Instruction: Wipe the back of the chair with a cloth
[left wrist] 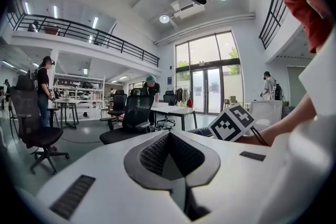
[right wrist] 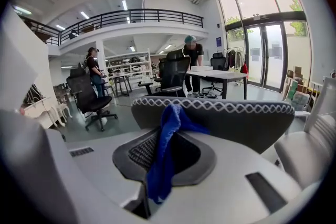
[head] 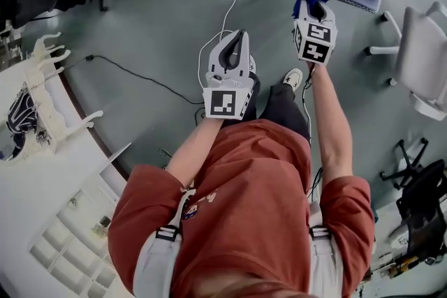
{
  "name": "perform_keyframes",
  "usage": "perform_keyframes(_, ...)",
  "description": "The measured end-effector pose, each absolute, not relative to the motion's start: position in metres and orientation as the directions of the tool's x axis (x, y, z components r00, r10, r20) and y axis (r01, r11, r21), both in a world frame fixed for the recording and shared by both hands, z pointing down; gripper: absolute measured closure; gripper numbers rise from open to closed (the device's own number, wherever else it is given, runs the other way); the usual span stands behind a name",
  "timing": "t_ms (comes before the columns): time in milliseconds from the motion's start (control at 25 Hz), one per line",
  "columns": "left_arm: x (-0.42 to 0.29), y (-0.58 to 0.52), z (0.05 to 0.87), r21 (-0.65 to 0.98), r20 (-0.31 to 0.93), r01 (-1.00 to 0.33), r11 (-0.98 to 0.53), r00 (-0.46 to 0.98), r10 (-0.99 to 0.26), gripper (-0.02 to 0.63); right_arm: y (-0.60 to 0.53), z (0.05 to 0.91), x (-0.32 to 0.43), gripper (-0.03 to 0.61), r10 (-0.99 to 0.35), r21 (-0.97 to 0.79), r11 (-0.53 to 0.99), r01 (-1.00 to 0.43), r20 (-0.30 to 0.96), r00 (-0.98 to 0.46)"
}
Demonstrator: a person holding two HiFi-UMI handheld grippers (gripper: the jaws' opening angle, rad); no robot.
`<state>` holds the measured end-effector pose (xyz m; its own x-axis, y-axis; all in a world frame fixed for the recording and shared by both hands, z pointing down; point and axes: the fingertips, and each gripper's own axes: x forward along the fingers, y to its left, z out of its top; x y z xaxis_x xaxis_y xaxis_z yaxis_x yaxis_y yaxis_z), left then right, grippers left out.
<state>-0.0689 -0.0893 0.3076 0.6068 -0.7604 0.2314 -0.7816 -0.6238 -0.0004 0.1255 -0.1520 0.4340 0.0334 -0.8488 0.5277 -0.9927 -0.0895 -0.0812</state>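
Our R gripper [head: 312,10], clamped on the cloth [right wrist: 160,162], has the chair back [right wrist: 247,120] close at 12 o'clock, rim running 9–3; L gripper [head: 236,45], closed on nothing, is farther off.

Setting: open-plan office hall.
Black swivel chairs [left wrist: 38,132] and white desks [left wrist: 173,110] stood on a grey floor [head: 174,17]; a railed mezzanine [right wrist: 131,15] and tall glass doors [left wrist: 207,89] lined it.

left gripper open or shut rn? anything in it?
Shut, empty: the fingers of the left gripper meet at the tips, nothing between them.
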Motion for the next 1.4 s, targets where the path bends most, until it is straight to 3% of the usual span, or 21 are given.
perform_keyframes(280,-0.118,-0.107,0.304,-0.038,0.233,-0.814,-0.579,0.556,-0.798,0.6,-0.189,0.445,0.057,0.52,-0.836,-0.052,0.048,-0.997,0.544,-0.069)
perform_keyframes(600,-0.16,-0.116,0.28,-0.012,0.189,-0.863,-0.505,0.494,-0.849,0.6,-0.182,0.463,0.052,0.52,-0.807,-0.094,-0.015,-0.995,0.589,-0.043)
perform_keyframes(720,-0.168,-0.127,0.273,-0.013,0.163,-0.878,-0.479,0.47,-0.867,0.6,-0.181,0.455,0.042,0.52,-0.807,-0.09,0.027,-0.996,0.586,-0.075)
perform_keyframes(1080,-0.17,-0.149,0.229,0.036,0.135,-0.87,-0.491,0.491,-0.86,0.6,-0.135,0.339,0.025,0.52,-0.908,-0.106,0.061,-0.993,0.407,-0.099)
perform_keyframes(1400,-0.099,-0.17,0.141,0.09,0.049,-0.783,-0.616,0.621,-0.782,0.6,-0.104,0.181,0.107,0.52,-0.98,-0.086,-0.098,-0.991,0.181,0.081)
